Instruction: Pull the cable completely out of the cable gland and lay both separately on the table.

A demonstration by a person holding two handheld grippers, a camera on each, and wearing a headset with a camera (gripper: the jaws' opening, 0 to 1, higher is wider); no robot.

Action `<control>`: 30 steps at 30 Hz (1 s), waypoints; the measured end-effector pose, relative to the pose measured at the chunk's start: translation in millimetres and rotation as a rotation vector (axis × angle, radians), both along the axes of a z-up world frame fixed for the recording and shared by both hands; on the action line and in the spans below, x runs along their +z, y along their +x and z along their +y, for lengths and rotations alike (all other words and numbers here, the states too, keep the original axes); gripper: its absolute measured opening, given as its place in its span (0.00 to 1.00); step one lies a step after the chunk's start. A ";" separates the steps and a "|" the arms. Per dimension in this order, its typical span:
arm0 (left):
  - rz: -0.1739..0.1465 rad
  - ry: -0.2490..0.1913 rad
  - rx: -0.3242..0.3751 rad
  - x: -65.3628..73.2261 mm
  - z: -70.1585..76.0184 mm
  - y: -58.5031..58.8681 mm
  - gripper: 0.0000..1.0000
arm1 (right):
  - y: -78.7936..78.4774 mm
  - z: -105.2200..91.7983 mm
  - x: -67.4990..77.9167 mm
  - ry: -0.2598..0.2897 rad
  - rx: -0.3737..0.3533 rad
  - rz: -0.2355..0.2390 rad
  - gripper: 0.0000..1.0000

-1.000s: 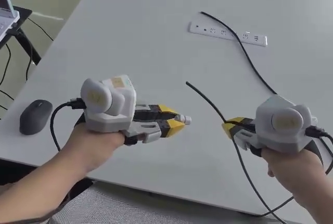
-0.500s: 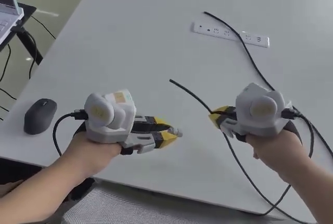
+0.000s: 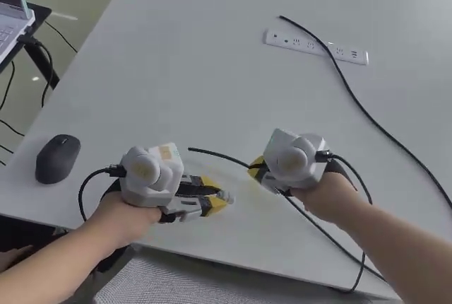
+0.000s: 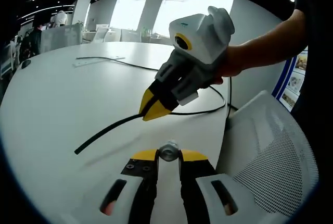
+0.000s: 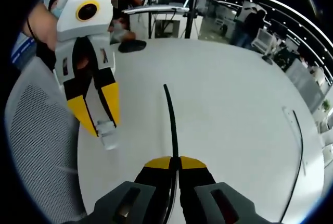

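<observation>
Between the tips of the left hand-held gripper (image 4: 167, 156) sits the cable gland (image 4: 168, 150), a small grey piece with a round end. The jaws are closed on it and hold it just above the white worktop (image 3: 212, 56).

The right hand-held gripper (image 5: 171, 162) is closed on the black cable (image 5: 170, 114). The loose end of the cable sticks out in front of its jaws. The rest runs back under the person's hand. The two hand-held grippers are near each other, tip facing tip, but they do not touch.

The loose end of the cable passes just beside the left hand-held gripper, and nothing is on it. So the cable looks all the way out of the cable gland. The pulling part seems done. The step now is to put both things down.

Next, each one needs its own bare spot on the worktop, well apart from the other. Each hand-held gripper should go down low before its jaws open, so the small gland does not roll off the near edge.

A mouse (image 3: 58, 157) lies off to the outer side of the left hand-held gripper. A power strip (image 3: 316, 47) lies far ahead of both.
</observation>
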State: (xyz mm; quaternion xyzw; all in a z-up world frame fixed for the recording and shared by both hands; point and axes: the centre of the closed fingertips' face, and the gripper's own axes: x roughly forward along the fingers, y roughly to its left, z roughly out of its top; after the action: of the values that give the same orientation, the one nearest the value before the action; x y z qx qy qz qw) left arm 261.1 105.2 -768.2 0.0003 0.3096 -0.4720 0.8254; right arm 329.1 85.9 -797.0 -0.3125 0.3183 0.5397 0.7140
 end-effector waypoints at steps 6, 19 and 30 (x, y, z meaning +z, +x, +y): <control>0.015 0.021 -0.004 -17.2 2.7 2.1 0.15 | -4.0 3.7 -10.7 -0.021 0.032 0.018 0.00; 0.042 0.028 -0.016 -30.3 6.6 4.2 0.15 | -7.9 7.0 -22.3 -0.020 0.013 0.038 0.00; 0.040 0.046 -0.025 -36.6 12.6 3.4 0.16 | -17.0 11.5 -27.3 -0.046 0.039 0.045 0.00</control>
State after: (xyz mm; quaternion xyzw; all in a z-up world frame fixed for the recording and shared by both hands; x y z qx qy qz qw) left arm 264.5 117.8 -804.8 0.0135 0.3369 -0.4749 0.8129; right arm 312.2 97.4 -824.3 -0.3228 0.3402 0.5530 0.6886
